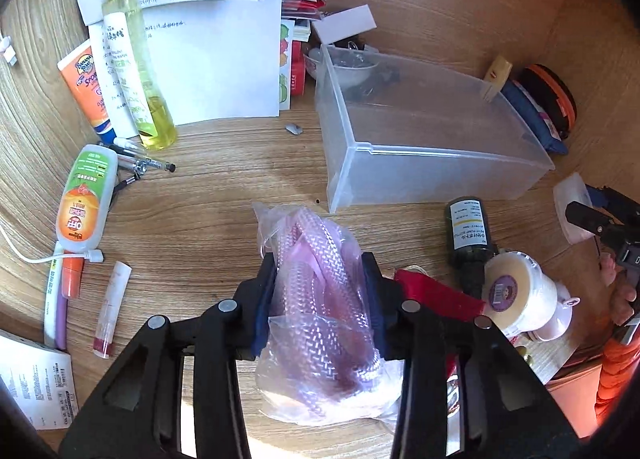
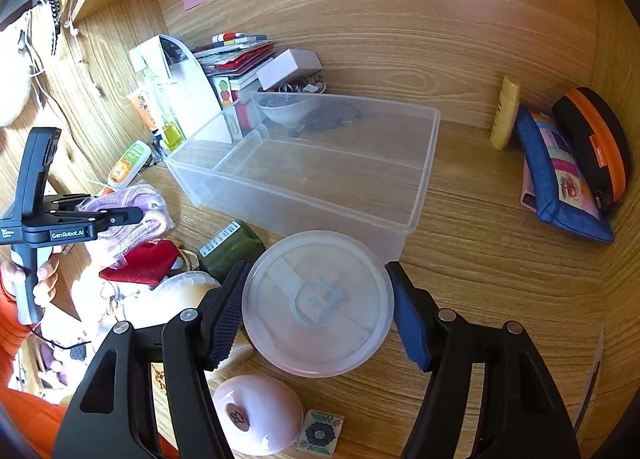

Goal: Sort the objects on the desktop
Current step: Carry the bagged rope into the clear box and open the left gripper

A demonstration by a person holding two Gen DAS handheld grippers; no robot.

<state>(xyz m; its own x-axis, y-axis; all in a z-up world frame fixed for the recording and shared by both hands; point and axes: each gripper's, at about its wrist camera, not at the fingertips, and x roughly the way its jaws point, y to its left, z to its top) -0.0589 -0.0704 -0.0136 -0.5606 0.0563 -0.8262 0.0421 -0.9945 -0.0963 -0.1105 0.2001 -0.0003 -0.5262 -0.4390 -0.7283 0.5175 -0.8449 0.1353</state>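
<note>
My left gripper [image 1: 320, 283] is shut on a clear plastic bag of pink braided cord [image 1: 320, 299], held above the wooden desk; it also shows in the right wrist view [image 2: 132, 215] with the bag [image 2: 140, 199]. My right gripper [image 2: 318, 307] is shut on a round translucent white container [image 2: 318, 303], lid facing the camera, just in front of the clear plastic storage bin [image 2: 424, 163]. The bin [image 1: 348, 147] sits ahead and right of the left gripper and looks empty inside.
Left: OFF bottle [image 1: 84, 199], yellow spray bottle [image 1: 136, 71], sunscreen tube [image 1: 86, 83], pens [image 1: 144, 163], papers [image 1: 216, 59], lip balm [image 1: 112, 311]. Right: dark bottle [image 1: 470, 235], red pouch [image 1: 436, 295], white roll [image 1: 516, 291]. Blue pouch [image 2: 560, 179], orange-black case [image 2: 600, 139], pink case [image 2: 256, 415].
</note>
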